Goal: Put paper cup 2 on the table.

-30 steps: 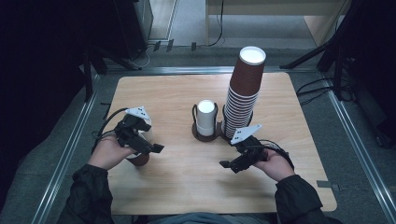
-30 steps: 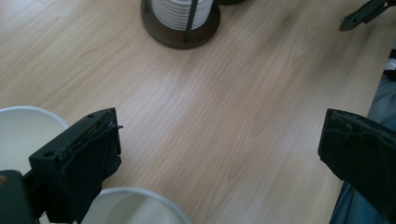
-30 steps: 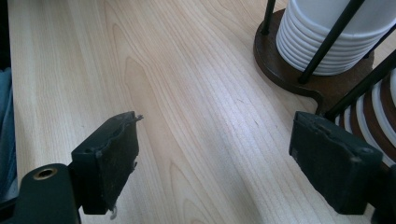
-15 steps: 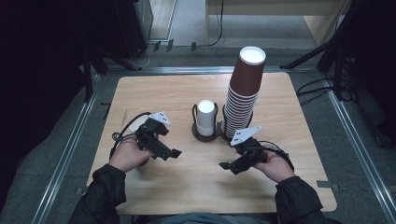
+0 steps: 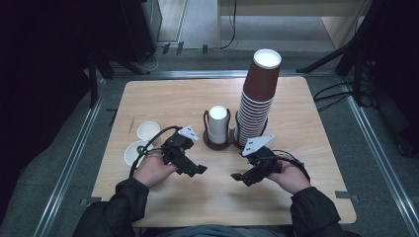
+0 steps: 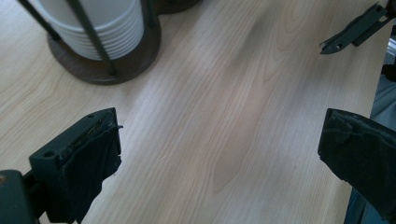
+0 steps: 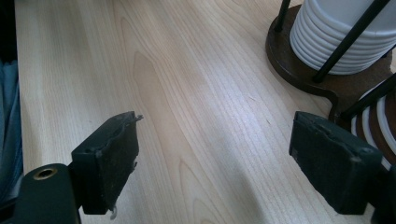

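Note:
A wire holder on a dark round base (image 5: 217,144) stands mid-table with a stack of white cups (image 5: 217,123) in it. Beside it rises a tall stack of brown cups (image 5: 258,96). Two single cups with white insides (image 5: 147,131) (image 5: 134,152) sit on the table's left. My left gripper (image 5: 192,168) hovers open in front of the holder, nothing between its jaws. My right gripper (image 5: 241,177) is open too, facing the left one. In the left gripper view, the left gripper (image 6: 219,149) frames bare wood with the white stack (image 6: 98,28) beyond. The right gripper (image 7: 215,158) also spans bare wood.
The wooden table (image 5: 173,98) has bare room behind and in front of the holder. The right gripper view shows the holder's base (image 7: 308,70) and the striped foot of the brown stack (image 7: 380,119) close to the right jaw. The other gripper's jaw tip (image 6: 352,30) shows far off.
My left gripper has moved right from the table's left side toward the middle, leaving the two single cups uncovered behind it. The right gripper has stayed put.

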A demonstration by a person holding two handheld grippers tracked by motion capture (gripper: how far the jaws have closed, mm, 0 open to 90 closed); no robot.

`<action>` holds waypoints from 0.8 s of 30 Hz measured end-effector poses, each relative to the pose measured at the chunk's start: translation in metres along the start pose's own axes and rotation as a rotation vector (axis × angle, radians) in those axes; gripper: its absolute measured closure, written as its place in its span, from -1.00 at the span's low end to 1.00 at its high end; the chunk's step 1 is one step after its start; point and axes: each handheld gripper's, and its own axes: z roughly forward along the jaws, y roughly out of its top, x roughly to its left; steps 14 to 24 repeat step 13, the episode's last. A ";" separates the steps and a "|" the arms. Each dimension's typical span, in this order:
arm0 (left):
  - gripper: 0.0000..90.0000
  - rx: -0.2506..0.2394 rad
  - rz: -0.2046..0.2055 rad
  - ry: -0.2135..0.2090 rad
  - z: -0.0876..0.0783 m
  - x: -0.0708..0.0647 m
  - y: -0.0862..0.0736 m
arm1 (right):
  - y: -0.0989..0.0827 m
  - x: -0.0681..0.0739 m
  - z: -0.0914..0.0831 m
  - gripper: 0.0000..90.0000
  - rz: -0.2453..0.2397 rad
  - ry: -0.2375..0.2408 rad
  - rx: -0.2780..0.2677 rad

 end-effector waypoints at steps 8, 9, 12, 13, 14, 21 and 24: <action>-1.00 -0.011 0.019 -0.011 0.008 -0.003 0.000 | 0.000 -0.001 0.000 -0.64 -0.002 0.003 0.000; -1.00 -0.016 0.020 -0.012 0.008 -0.004 0.000 | 0.000 -0.001 0.000 -0.64 -0.001 0.005 0.000; -1.00 -0.025 0.026 -0.010 0.007 -0.004 0.001 | 0.000 -0.001 0.001 -0.64 -0.004 0.008 0.001; -1.00 -0.027 0.025 -0.010 0.007 -0.004 0.001 | 0.000 -0.001 0.001 -0.64 -0.006 0.008 0.001; -1.00 -0.027 0.025 -0.010 0.007 -0.004 0.001 | 0.000 -0.001 0.001 -0.64 -0.006 0.008 0.001; -1.00 -0.027 0.025 -0.010 0.007 -0.004 0.001 | 0.000 -0.001 0.001 -0.64 -0.006 0.008 0.001; -1.00 -0.027 0.025 -0.010 0.007 -0.004 0.001 | 0.000 -0.001 0.001 -0.64 -0.006 0.008 0.001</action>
